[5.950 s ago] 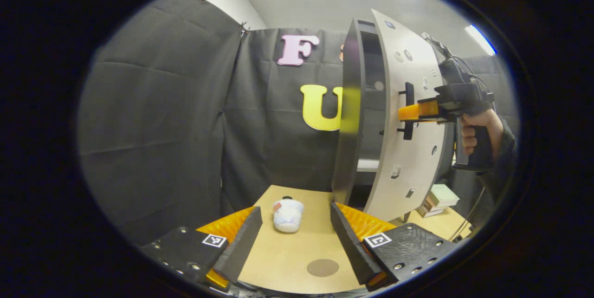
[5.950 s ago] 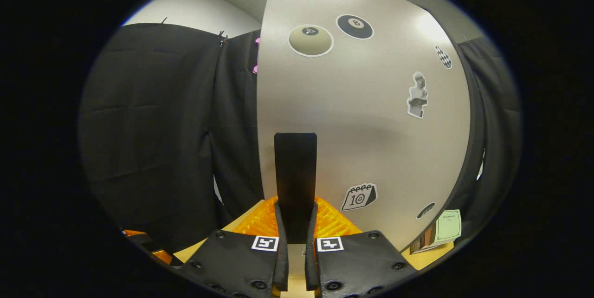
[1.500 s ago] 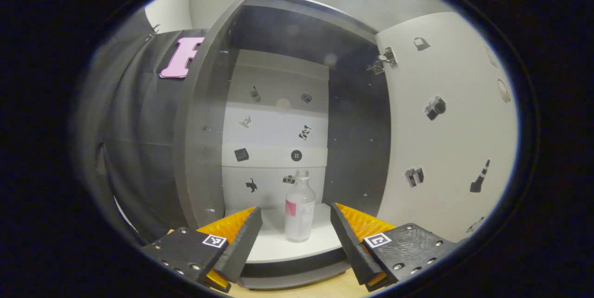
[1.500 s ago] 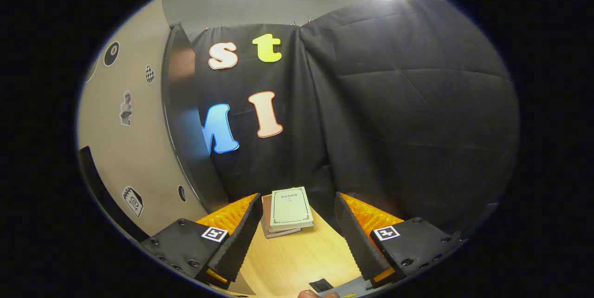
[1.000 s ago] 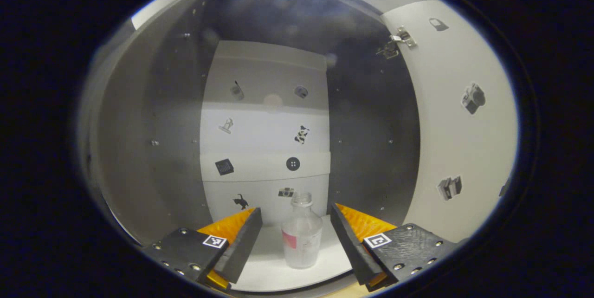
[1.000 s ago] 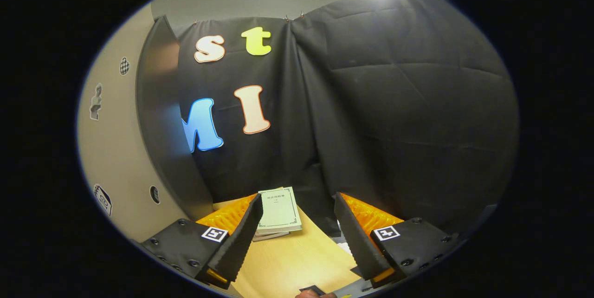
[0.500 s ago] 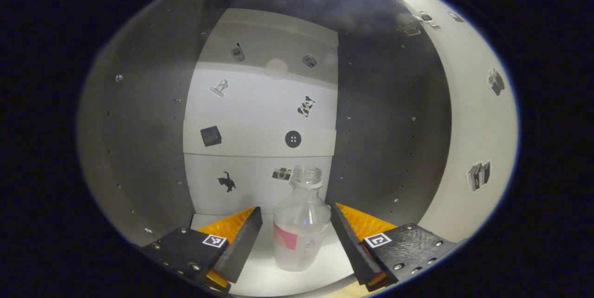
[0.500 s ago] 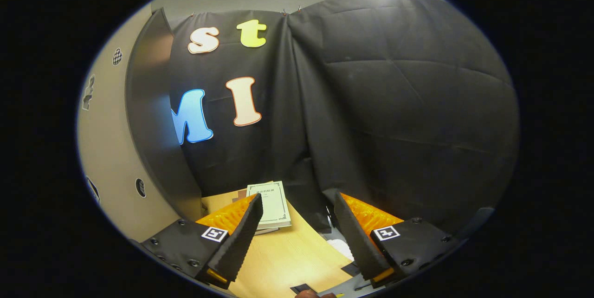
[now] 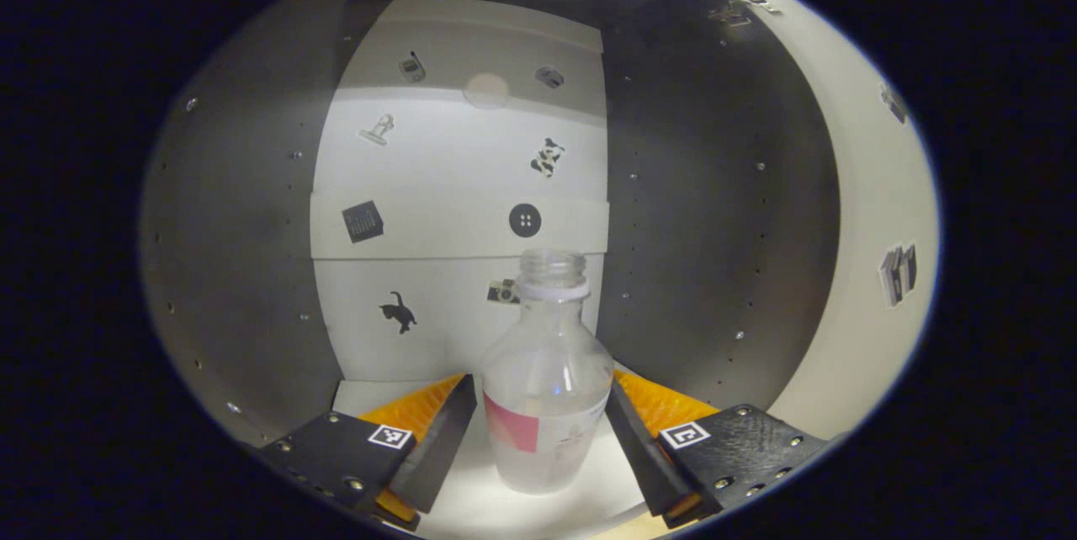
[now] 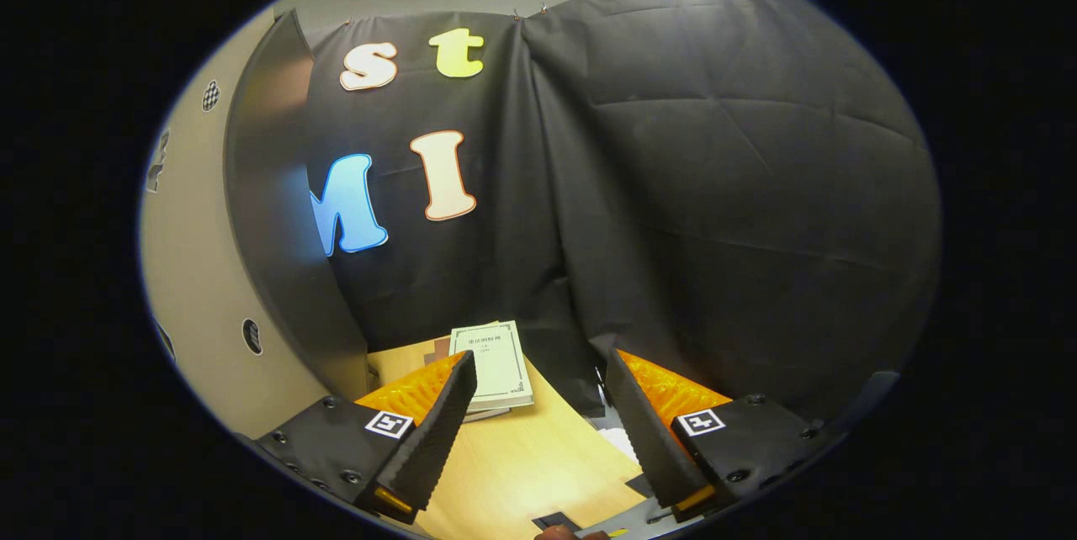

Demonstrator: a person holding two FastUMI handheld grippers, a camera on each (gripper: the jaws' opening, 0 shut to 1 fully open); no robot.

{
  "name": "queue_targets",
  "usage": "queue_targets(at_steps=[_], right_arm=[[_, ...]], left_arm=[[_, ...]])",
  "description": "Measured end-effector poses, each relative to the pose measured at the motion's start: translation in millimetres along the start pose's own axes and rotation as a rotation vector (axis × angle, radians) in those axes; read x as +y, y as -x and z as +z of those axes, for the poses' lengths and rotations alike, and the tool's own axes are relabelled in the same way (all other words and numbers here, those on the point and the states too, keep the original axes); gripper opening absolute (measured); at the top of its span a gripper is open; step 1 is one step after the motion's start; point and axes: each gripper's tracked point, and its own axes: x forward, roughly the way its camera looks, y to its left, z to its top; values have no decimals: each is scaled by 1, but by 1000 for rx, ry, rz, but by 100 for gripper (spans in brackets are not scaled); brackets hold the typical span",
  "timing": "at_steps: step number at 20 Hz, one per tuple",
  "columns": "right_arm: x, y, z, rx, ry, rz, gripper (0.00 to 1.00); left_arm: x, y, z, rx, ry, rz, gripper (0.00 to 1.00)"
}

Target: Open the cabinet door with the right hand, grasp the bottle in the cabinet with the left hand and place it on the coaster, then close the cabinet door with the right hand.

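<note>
Pale green paperback book [image 10: 492,363] topping a short stack of books, lying flat on a light wooden tabletop [image 10: 522,464]. Just beside the stack, the hanging black cloth wall [image 10: 715,187], its hem near the tabletop's far edge.

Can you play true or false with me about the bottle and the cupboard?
1. The bottle stands upright between the left gripper fingers. True.
2. The bottle has a cap on. False: its mouth is open.
3. The left gripper is squeezing the bottle. False: the fingers are spread, with a gap on at least one side.
4. The right gripper is open and holds nothing. True.
5. Books lie on the table ahead of the right gripper. True.
</note>
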Motion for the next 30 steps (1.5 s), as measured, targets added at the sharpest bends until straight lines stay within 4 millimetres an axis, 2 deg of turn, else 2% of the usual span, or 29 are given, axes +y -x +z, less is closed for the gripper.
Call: queue_targets(at_steps=[1,3,10,12,17,20,24,25,26,30], right_arm=[[-1,0,-2,2,-2,1,98],[-3,0,-5,7,-11,0,98],[-8,-5,-6,4,-28,8,98],[-7,-6,-7,4,-22,18,98],[-2,-13,-9,14,-12,73,98],[4,-20,-8,17,-14,117,98],[16,-26,-8,8,6,174,98],[20,-23,-8,1,15,183,98],[23,-20,-7,-7,18,192,93],[35,1,-15,-19,-16,205,92]], left_arm=[[-1,-1,-4,5,18,-7,89],[0,-1,-2,-1,24,-4,75],[0,11,-3,-3,-25,28,72],[-2,19,1,-26,-59,41,69],[-11,47,9,-58,-79,57,71],[-12,71,12,-74,-62,79,70],[-3,114,17,-102,-90,131,72],[1,127,17,-104,-102,145,72],[5,141,18,-104,-114,155,72],[30,198,14,-98,-129,192,69]])
